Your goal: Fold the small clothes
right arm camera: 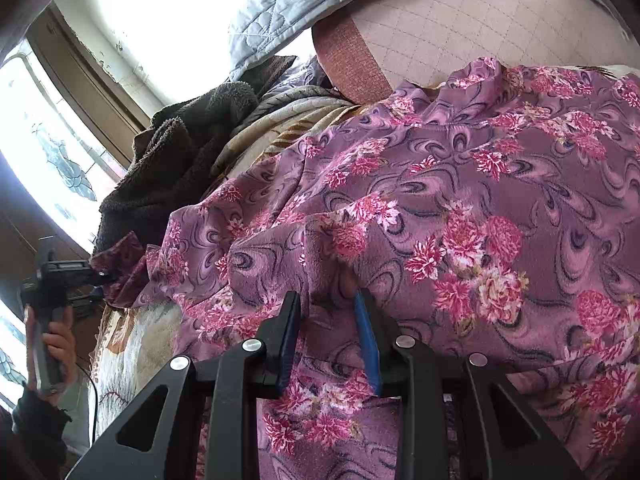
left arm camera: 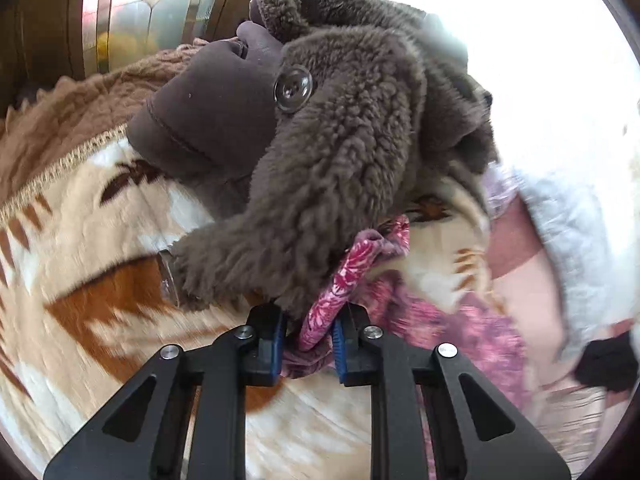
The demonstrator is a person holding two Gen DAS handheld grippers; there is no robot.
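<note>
A purple-pink floral garment (right arm camera: pixel 460 208) lies spread and rumpled over a patterned blanket (left arm camera: pixel 100 280). My right gripper (right arm camera: pixel 327 300) is shut on a raised fold near the garment's near edge, with cloth bunched between its blue pads. My left gripper (left arm camera: pixel 310 320) is shut on a twisted corner of the same floral garment (left arm camera: pixel 352 264). In the right wrist view the left gripper (right arm camera: pixel 96 278) sits at the garment's far left corner, held by a hand (right arm camera: pixel 56 344). A brown fleece jacket (left arm camera: pixel 340 140) with a large button (left arm camera: pixel 293 89) lies heaped right behind that corner.
The brown fleece jacket (right arm camera: pixel 168 168) is piled left of the floral garment. A grey quilted cover (right arm camera: pixel 288 4) and a pink quilted surface (right arm camera: pixel 460 28) lie at the back. White fleece (left arm camera: pixel 560 232) and a black item (left arm camera: pixel 608 364) are at the right. A window (right arm camera: pixel 40 128) stands close on the left.
</note>
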